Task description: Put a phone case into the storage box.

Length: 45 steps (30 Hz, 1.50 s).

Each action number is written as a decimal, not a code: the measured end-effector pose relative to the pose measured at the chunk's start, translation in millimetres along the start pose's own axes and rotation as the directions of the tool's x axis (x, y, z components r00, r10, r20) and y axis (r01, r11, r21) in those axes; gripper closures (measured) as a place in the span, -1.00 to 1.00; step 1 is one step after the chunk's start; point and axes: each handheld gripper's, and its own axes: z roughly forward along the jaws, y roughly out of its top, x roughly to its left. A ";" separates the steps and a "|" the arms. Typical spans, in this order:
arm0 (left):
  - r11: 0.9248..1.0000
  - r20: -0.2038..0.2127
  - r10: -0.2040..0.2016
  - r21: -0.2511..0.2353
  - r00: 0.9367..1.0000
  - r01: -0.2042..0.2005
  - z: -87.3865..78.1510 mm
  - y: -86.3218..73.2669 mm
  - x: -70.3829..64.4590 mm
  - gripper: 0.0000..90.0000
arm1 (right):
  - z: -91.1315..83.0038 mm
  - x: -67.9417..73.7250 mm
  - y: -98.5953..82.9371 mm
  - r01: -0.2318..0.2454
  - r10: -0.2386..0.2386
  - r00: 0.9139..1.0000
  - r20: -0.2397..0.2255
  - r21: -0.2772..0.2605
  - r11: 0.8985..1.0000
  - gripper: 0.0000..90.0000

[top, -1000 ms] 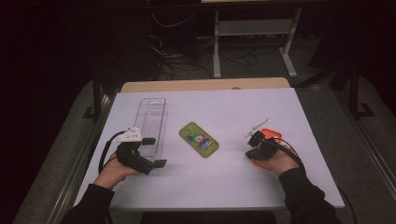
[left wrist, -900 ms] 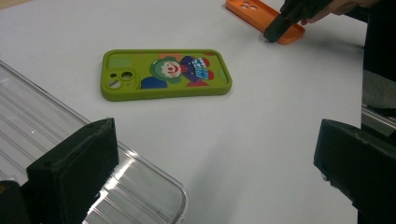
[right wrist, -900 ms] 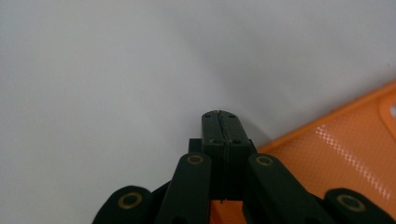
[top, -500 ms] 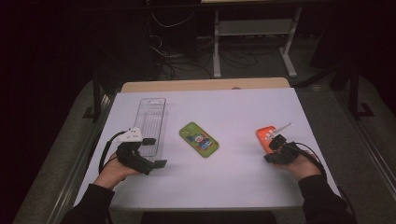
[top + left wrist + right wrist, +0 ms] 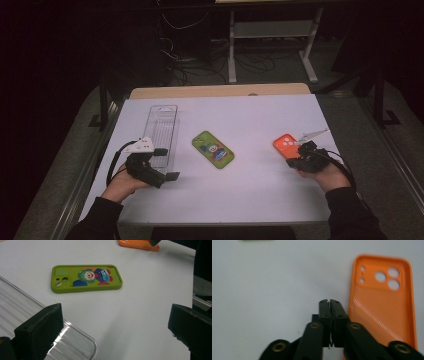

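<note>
the right gripper (image 5: 329, 301) is closed on nothing, the orange case (image 5: 384, 305) lying flat just beside its tips. the left gripper (image 5: 115, 322) gapes wide, the green case (image 5: 86, 278) ahead, untouched; the tray (image 5: 75, 345) under it holds neither yet.

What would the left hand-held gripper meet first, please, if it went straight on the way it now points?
Probably the green phone case: it lies flat ahead of the open left hand-held gripper, bare table between. Depth is uncertain.
</note>
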 end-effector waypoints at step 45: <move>1.000 0.008 -0.007 -0.009 1.000 0.007 -3.4 -1.0 -0.3 -1.00 | 14.8 54.6 9.2 0.081 -0.093 0.990 -0.107 -0.109 0.991 -1.00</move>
